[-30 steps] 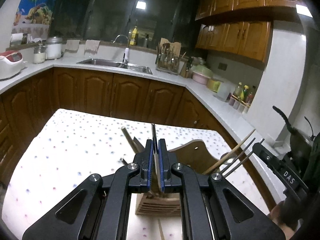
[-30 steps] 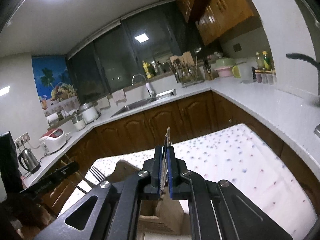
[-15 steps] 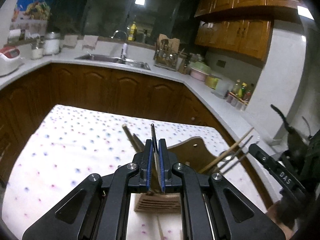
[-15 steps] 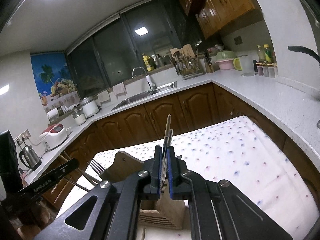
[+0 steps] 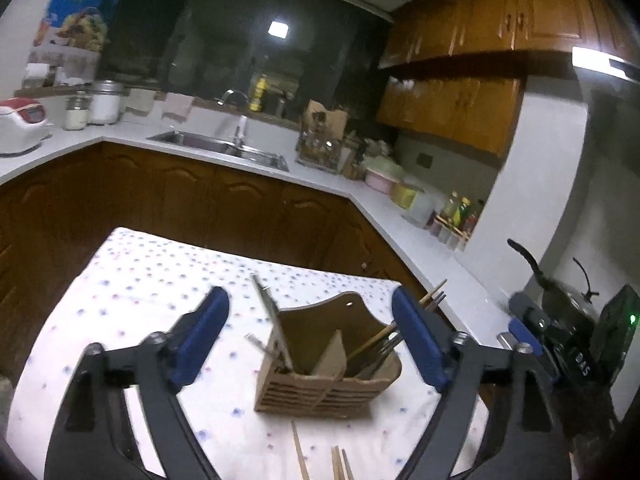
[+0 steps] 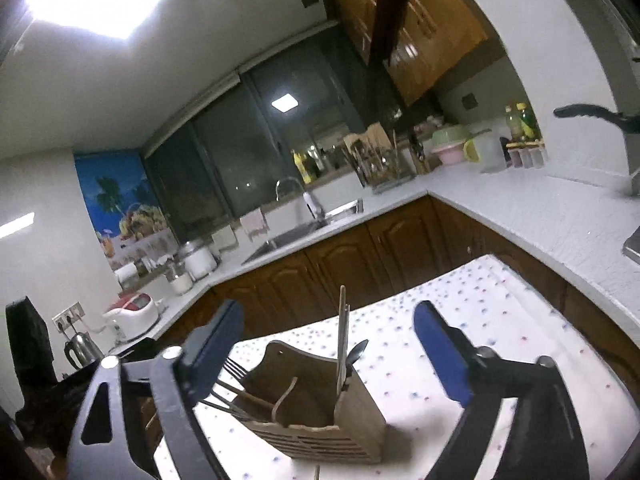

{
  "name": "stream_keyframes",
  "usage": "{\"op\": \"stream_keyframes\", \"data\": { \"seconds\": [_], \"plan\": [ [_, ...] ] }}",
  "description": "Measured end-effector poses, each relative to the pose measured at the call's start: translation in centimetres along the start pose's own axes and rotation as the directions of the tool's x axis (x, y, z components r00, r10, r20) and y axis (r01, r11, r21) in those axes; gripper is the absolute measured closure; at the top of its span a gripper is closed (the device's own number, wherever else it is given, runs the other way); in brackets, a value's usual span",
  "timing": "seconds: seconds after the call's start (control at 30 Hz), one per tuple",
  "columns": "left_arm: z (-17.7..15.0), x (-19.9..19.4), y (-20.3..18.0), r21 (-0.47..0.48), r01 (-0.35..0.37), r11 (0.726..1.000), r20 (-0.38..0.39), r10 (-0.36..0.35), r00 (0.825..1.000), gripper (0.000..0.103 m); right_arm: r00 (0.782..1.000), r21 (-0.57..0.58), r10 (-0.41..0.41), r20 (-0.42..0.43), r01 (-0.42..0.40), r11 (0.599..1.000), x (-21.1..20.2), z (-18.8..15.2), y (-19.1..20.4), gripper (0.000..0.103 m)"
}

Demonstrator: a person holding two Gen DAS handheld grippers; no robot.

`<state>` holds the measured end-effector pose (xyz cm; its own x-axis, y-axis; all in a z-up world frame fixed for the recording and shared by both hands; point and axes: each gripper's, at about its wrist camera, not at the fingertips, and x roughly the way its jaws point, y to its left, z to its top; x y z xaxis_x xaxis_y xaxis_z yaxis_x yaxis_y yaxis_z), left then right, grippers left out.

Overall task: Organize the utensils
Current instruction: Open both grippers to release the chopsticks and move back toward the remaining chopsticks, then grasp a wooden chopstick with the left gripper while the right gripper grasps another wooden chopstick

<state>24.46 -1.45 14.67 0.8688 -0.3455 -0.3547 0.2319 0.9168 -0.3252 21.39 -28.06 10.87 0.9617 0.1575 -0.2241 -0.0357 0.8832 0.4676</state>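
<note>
With both the left gripper [image 5: 308, 340] and right gripper [image 6: 328, 354] spread wide and empty above the wooden holder [image 5: 328, 376], reach next for the loose chopsticks [image 5: 340, 462] just in front of it, gripping mid-shaft.

I saw the wooden utensil caddy [image 5: 329, 376] standing upright on the table, slatted at the base, a divider splitting it. At its nine o'clock side metal utensils [image 5: 269, 312] leaned up and left; at three o'clock chopsticks [image 5: 404, 320] and forks [image 6: 234, 368] tilted outward. Loose chopsticks [image 5: 338, 462] lay flat at six o'clock.
</note>
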Motion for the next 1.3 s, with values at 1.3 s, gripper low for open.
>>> {"op": "stream_keyframes", "data": {
  "seconds": [1.3],
  "plan": [
    [-18.1,4.8,-0.7,0.13,-0.079,0.988,-0.493,0.134,0.86,0.042,0.937,0.017,-0.114,-0.33,0.127,0.992,-7.5,-13.0,-4.3,0.008]
  ]
}}
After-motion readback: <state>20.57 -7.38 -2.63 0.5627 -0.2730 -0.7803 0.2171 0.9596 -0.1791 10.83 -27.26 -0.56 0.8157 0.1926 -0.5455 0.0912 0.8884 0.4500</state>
